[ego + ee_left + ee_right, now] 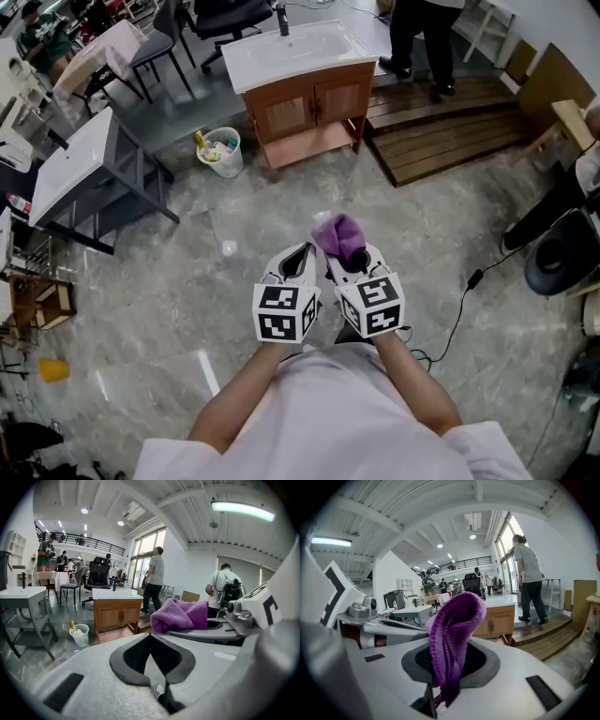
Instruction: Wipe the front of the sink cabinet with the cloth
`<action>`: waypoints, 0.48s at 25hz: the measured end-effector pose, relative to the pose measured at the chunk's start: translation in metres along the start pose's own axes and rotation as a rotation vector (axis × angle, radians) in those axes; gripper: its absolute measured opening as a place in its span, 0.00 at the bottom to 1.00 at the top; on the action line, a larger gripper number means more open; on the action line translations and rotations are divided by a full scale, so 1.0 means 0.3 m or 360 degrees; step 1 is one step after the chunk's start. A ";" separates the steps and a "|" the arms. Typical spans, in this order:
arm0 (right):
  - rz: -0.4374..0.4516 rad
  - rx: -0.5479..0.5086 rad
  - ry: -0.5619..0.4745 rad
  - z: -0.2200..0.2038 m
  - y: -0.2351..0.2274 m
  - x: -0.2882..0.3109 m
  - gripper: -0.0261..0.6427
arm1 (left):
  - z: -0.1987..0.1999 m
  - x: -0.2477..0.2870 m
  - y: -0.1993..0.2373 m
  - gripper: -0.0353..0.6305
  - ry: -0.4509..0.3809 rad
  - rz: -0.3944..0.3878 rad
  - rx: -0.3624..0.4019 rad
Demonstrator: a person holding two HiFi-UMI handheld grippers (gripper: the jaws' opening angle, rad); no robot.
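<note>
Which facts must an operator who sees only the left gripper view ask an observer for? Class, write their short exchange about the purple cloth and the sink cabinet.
Operator: Is the cloth beyond my jaws gripped?
Observer: Yes, the right gripper is shut on the cloth, folded upright between its jaws.
Operator: How far off is the cabinet?
Observer: The head view shows the left gripper beside the right, well apart from the sink cabinet, with floor between.
Operator: Anything on the floor nearby?
Observer: A black cable trails to the person's right.
</note>
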State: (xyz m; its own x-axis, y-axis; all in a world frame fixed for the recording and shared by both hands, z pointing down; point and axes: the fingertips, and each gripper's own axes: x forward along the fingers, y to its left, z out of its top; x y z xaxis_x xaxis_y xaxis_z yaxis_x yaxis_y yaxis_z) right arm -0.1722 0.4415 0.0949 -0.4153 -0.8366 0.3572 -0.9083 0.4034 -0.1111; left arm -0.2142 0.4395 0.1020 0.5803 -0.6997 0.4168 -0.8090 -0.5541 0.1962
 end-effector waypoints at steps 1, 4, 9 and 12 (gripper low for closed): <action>0.0011 0.0003 0.0001 0.005 -0.025 0.018 0.16 | 0.010 0.026 0.004 0.06 0.0003 0.0013 -0.0002; 0.0047 0.0007 0.0002 0.033 -0.111 0.078 0.16 | 0.053 0.120 0.018 0.06 0.0007 0.0051 -0.0010; 0.0106 0.0007 0.0038 0.080 -0.256 0.181 0.16 | 0.131 0.286 0.040 0.06 0.0029 0.0104 -0.0051; 0.0146 0.0016 0.0056 0.103 -0.354 0.246 0.16 | 0.170 0.391 0.048 0.06 0.0040 0.0141 -0.0068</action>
State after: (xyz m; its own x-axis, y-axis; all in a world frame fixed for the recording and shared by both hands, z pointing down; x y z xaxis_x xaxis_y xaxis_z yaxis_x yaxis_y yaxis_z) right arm -0.1080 0.3256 0.1044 -0.4951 -0.7825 0.3776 -0.8669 0.4741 -0.1541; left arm -0.1531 0.3264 0.1086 0.5044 -0.7331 0.4562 -0.8605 -0.4707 0.1950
